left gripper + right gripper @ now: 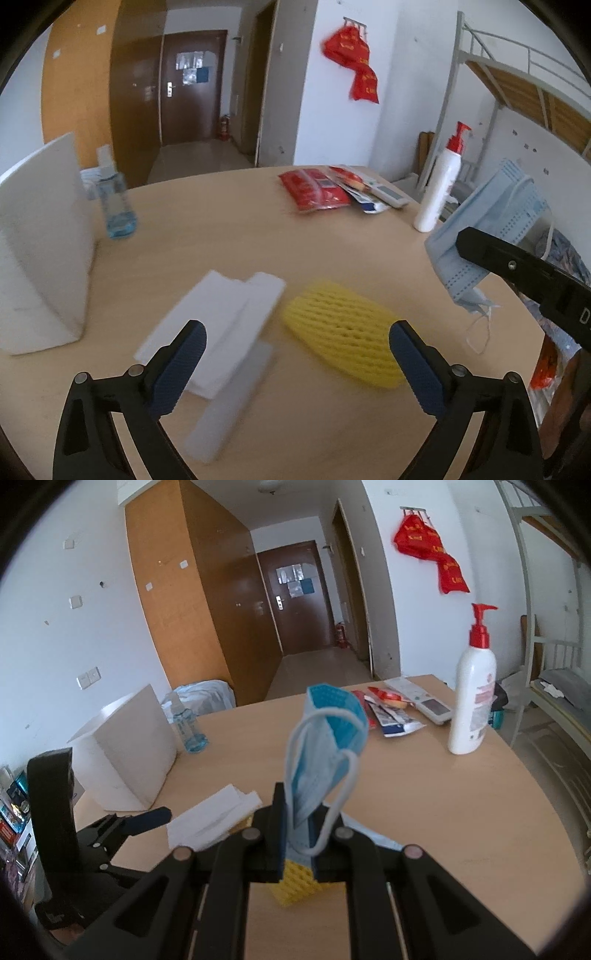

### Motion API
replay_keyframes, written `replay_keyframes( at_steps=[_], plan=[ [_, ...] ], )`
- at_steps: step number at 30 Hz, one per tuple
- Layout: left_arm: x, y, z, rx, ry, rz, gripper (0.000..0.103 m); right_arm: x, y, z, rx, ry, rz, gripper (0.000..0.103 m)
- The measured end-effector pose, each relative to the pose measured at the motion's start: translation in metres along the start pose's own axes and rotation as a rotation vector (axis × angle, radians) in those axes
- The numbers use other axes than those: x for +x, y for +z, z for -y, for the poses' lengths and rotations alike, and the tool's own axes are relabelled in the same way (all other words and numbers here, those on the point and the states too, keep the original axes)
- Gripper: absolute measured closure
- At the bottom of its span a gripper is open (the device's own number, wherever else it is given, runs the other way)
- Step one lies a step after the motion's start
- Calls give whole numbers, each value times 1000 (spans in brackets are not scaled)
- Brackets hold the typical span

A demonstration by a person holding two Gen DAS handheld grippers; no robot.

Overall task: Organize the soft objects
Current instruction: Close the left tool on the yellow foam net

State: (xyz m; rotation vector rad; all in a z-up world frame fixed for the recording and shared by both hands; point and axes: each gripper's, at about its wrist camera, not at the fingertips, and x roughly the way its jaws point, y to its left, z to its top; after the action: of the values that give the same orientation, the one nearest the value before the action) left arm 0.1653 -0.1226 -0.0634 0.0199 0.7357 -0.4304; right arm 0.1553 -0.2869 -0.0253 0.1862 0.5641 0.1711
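Observation:
My right gripper is shut on a light blue face mask, which stands up from its jaws with the ear loops dangling. From the left wrist view the same mask hangs at the right, above the table, pinched by that black gripper. My left gripper is open over the wooden table, with nothing between its blue pads. Just ahead of it lie a yellow foam net sleeve and several white foam sheets. A piece of the yellow net shows under the right jaws.
A white box stands at the left beside a blue-tinted bottle. At the table's far side lie red snack packets and a remote. A white pump bottle with a red top stands at the right edge.

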Motion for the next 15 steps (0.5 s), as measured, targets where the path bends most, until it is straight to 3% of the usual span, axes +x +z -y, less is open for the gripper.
replay_keyframes(
  at_steps=[15],
  plan=[
    [28, 1, 50, 32, -36, -52, 8, -26, -6, 43, 43, -55, 19, 90]
  ],
)
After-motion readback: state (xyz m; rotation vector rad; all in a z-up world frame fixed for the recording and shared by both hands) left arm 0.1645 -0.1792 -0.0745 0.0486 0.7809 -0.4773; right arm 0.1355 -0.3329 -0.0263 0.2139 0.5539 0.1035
